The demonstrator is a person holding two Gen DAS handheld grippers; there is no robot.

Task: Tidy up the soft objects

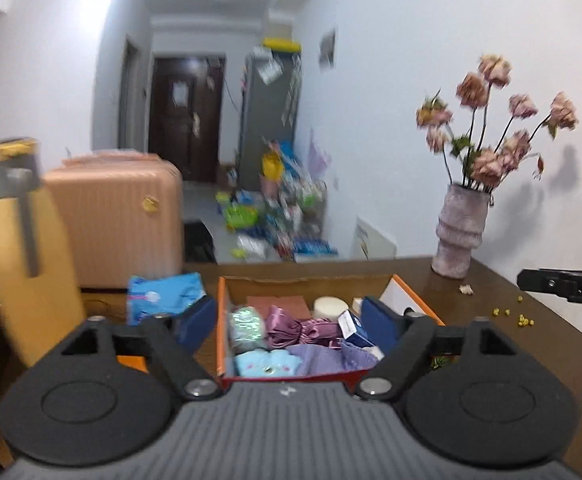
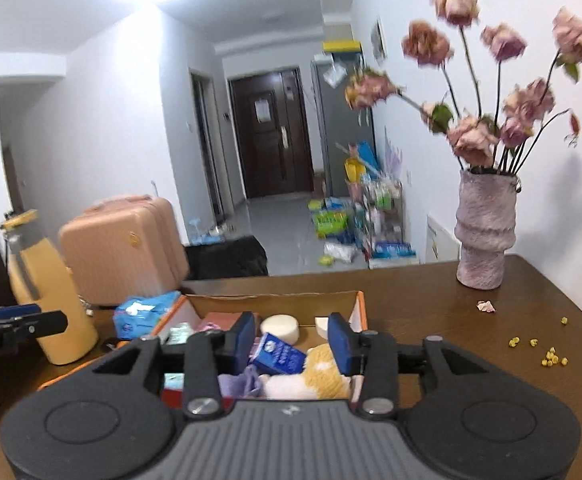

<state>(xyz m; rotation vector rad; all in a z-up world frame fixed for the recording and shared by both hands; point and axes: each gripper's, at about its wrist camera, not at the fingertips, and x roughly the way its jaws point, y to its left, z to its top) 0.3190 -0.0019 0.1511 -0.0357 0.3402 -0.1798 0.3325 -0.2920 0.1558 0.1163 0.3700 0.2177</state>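
Observation:
An orange cardboard box sits on the brown table and holds soft items: a purple satin bow, a light blue sock, a lilac cloth, a white round sponge and a blue-white small carton. My left gripper is open and empty above the box. In the right wrist view the box shows a yellow-white plush toy, the carton and the sponge. My right gripper is open above the plush, holding nothing.
A blue packet lies left of the box. A yellow thermos stands at the table's left. A vase of dried pink flowers stands at the back right. Small yellow bits lie scattered on the table's right. A pink suitcase stands behind.

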